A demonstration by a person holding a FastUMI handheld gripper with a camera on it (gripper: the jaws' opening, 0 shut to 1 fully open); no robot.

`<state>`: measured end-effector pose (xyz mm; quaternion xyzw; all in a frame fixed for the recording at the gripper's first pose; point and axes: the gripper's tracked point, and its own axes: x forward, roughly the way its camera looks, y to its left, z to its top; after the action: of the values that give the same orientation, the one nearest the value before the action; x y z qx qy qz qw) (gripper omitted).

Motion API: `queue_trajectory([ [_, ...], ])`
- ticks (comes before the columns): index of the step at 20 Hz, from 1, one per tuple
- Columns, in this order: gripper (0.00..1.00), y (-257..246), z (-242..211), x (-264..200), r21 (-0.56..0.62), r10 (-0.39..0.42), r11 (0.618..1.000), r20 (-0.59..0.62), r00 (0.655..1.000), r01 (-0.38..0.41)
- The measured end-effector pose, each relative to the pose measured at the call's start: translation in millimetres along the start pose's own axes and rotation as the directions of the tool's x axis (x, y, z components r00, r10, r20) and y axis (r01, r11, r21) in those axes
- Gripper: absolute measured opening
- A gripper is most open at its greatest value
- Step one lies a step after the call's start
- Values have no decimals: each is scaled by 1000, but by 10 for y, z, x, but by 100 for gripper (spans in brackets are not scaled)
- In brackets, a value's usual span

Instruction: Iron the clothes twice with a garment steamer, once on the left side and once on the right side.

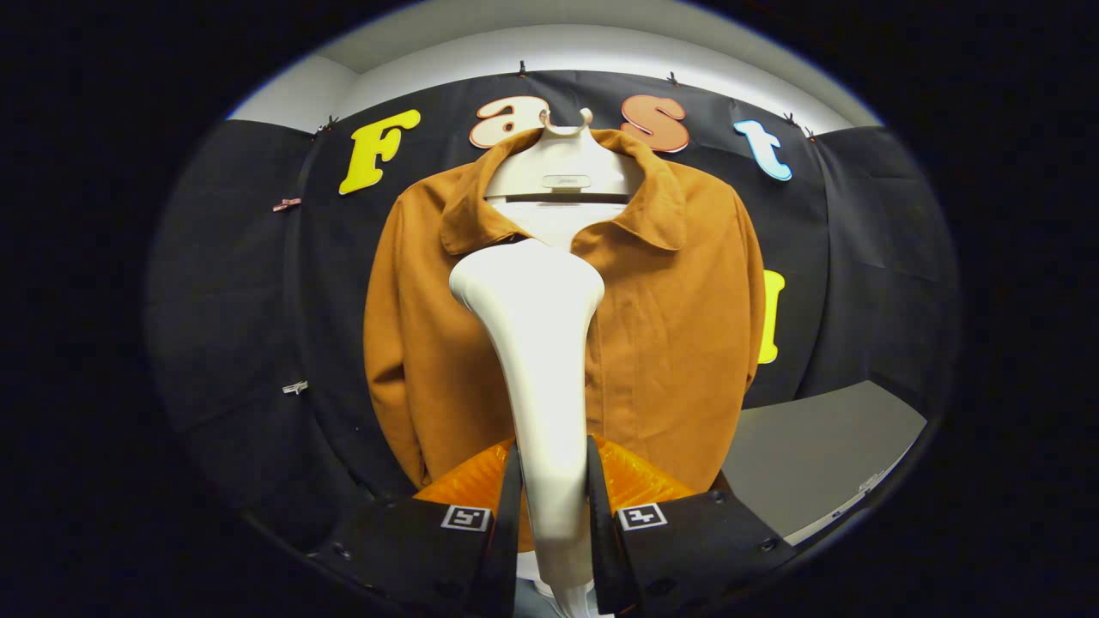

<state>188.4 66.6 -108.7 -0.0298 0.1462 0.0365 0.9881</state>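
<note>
Steamer head [528, 287] rises straight up from the claw [554, 506], whose two fingers pinch its slim white handle from either side. Its broad top sits before the upper chest of the brown jacket [670, 343], just below the collar and near the placket; whether it touches the cloth I cannot tell. The jacket hangs on a white hanger [562, 163] against the booth wall, beside a grey desk [816, 446]. To iron well, I judge the head should stay flat to the fabric and travel slowly down one side.

Steamer [537, 343] head hides shirt [670, 343] placket; hem behind gripper [554, 506].
</note>
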Motion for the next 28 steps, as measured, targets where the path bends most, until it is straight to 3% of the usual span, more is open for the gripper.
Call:
queue_trajectory([
  [4,39,198,-100,98,-12,34,999,-32,999,-35],
  [12,39,141,-494,390,-13,-5,1000,-152,988,3],
  [28,39,172,-1610,700,15,-30,999,-421,907,40],
])
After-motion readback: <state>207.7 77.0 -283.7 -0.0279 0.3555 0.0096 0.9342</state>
